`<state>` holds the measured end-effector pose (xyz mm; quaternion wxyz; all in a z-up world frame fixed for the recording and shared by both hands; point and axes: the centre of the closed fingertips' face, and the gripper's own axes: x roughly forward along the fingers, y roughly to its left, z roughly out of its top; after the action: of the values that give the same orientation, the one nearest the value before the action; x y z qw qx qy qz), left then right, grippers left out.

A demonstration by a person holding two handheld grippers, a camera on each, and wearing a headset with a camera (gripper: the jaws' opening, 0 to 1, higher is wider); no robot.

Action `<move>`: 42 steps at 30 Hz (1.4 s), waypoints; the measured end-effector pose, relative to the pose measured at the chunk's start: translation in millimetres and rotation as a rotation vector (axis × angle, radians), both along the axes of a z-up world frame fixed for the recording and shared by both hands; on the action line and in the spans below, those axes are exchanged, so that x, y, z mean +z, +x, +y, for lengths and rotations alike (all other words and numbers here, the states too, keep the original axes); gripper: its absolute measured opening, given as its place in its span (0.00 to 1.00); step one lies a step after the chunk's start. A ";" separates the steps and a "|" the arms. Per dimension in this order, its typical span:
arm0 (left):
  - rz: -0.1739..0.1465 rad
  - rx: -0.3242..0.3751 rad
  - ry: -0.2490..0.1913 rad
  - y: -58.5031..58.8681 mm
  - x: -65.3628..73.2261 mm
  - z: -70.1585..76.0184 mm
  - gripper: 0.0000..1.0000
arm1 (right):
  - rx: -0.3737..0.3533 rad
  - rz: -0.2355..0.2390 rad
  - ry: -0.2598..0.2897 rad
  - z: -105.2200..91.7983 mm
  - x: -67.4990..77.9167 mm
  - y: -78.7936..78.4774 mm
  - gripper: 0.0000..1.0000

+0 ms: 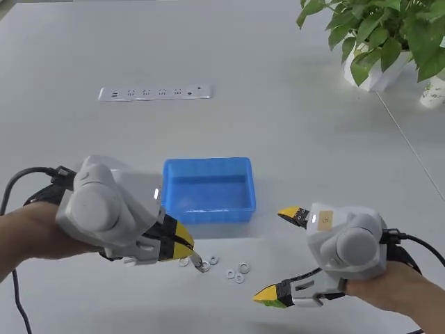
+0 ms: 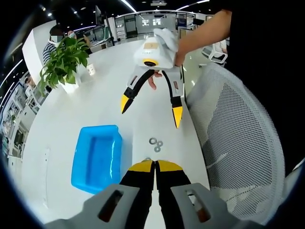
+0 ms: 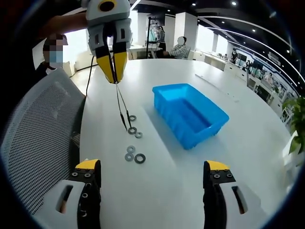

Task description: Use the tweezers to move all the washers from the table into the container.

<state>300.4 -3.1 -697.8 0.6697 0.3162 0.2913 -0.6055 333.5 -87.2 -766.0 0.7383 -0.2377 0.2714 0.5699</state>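
Note:
Several small metal washers (image 1: 236, 273) (image 3: 134, 153) (image 2: 156, 144) lie on the white table in front of the blue container (image 1: 208, 161) (image 3: 190, 114) (image 2: 97, 155). My left gripper (image 1: 186, 243) (image 2: 155, 168) (image 3: 114, 74) is shut on thin tweezers (image 3: 122, 105) (image 1: 197, 262). The tweezer tips rest at the table beside one washer (image 3: 132, 130); whether they grip it I cannot tell. My right gripper (image 1: 277, 255) (image 3: 152, 167) (image 2: 150, 114) hovers open to the right of the washers, nothing between its fingers.
A white power strip (image 1: 154, 92) lies farther back on the table. A potted plant (image 1: 382, 35) (image 2: 64, 57) stands at the far right corner. A mesh chair (image 2: 238, 143) (image 3: 38, 133) is at the table's near edge. People sit in the background.

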 end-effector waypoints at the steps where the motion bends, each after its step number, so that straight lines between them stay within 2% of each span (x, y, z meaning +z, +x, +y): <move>1: 0.003 -0.001 0.002 0.2 -0.9 0.3 0.05 | -0.001 0.001 0.000 -0.3 -0.1 0.0 0.89; 10: 0.009 -0.004 0.000 2.6 -2.0 -1.3 0.05 | -0.008 0.000 0.003 -2.8 0.0 0.8 0.89; 20: 0.023 0.008 -0.007 5.4 -2.3 -2.5 0.05 | -0.031 -0.005 0.036 -3.6 7.7 5.1 0.90; 25: 0.028 0.012 -0.008 5.7 -2.1 -2.6 0.05 | -0.057 -0.010 0.101 -2.3 23.0 9.5 0.91; 28: 0.029 0.015 -0.009 6.4 -2.3 -2.2 0.05 | -0.060 -0.013 0.113 -1.9 25.7 10.5 0.92; 33: 0.034 0.017 -0.011 6.8 -2.8 -1.4 0.05 | -0.052 -0.020 0.102 -3.2 25.0 10.6 0.92; 37: 0.036 0.017 -0.011 6.5 -2.9 -1.4 0.05 | -0.044 -0.027 0.113 -0.3 27.8 10.0 0.90; 42: 0.038 0.017 -0.012 6.6 -2.8 -1.7 0.05 | -0.001 -0.024 0.127 12.8 29.2 5.6 0.85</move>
<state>306.9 -4.8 -700.6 0.6712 0.2980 0.3031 -0.6074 339.0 -74.5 -736.8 0.7553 -0.1969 0.2258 0.5829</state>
